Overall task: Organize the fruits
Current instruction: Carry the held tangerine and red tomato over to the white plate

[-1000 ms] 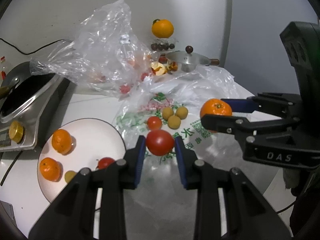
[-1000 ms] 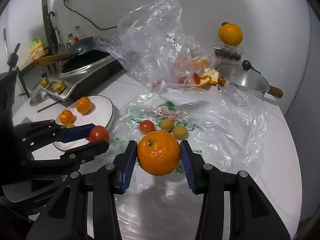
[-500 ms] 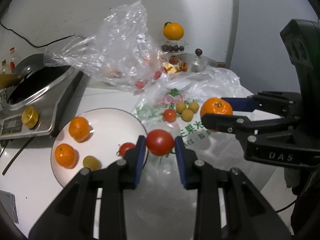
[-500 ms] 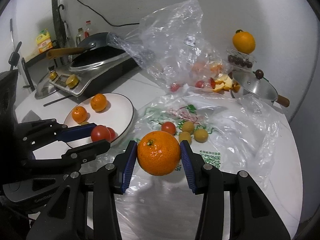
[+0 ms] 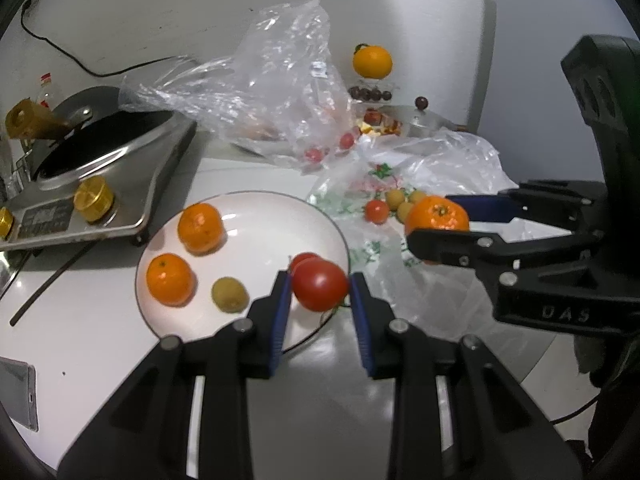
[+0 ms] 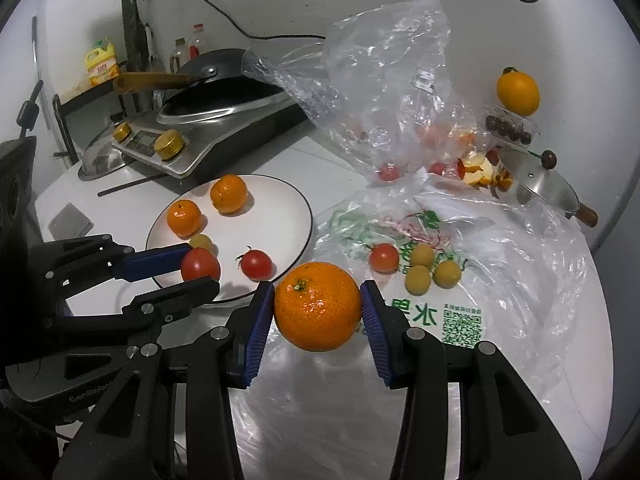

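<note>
On the white worktop (image 6: 328, 420) by a plain wall, the left gripper (image 5: 320, 292) pinched a tomato (image 5: 319, 285) over the plate (image 5: 256, 216); the right gripper (image 6: 318, 312) pinched an orange (image 6: 318, 306)

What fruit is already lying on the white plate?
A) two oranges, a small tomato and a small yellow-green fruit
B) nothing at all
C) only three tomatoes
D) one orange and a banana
A: the white plate holds two oranges, a small tomato and a small yellow-green fruit.
</note>
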Demonstrator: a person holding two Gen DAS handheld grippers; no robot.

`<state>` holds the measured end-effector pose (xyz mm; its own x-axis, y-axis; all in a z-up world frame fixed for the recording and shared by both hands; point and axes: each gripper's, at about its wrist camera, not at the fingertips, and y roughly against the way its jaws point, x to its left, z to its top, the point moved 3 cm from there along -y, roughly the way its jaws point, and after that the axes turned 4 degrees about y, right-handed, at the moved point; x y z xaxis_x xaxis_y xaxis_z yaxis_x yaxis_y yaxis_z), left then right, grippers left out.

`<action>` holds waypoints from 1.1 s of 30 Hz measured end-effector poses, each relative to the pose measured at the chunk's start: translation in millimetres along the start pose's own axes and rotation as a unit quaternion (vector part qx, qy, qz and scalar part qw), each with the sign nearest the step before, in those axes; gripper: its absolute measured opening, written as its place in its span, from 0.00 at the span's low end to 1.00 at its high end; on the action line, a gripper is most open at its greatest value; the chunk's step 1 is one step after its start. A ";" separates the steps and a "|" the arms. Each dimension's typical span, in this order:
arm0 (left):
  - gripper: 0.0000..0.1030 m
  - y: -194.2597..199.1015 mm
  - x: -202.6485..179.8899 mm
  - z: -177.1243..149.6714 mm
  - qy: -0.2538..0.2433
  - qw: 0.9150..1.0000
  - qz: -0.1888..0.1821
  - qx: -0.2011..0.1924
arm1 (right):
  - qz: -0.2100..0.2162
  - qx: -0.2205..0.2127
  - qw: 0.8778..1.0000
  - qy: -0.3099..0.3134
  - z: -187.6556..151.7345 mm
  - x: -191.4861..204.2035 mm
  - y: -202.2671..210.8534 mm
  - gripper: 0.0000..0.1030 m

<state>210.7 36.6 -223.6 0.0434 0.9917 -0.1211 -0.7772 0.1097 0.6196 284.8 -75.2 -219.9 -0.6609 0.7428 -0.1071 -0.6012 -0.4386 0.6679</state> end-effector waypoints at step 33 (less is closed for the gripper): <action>0.30 -5.2 54.9 -22.5 0.035 0.999 0.031 0.013 | 0.020 0.027 0.999 0.040 12.7 49.9 -39.5 0.45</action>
<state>202.9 89.0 -250.9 -0.0499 0.9896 -0.1348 -0.7600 0.0499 0.6480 281.3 -14.4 -242.3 -0.7187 0.6817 -0.1369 -0.5500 -0.4370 0.7117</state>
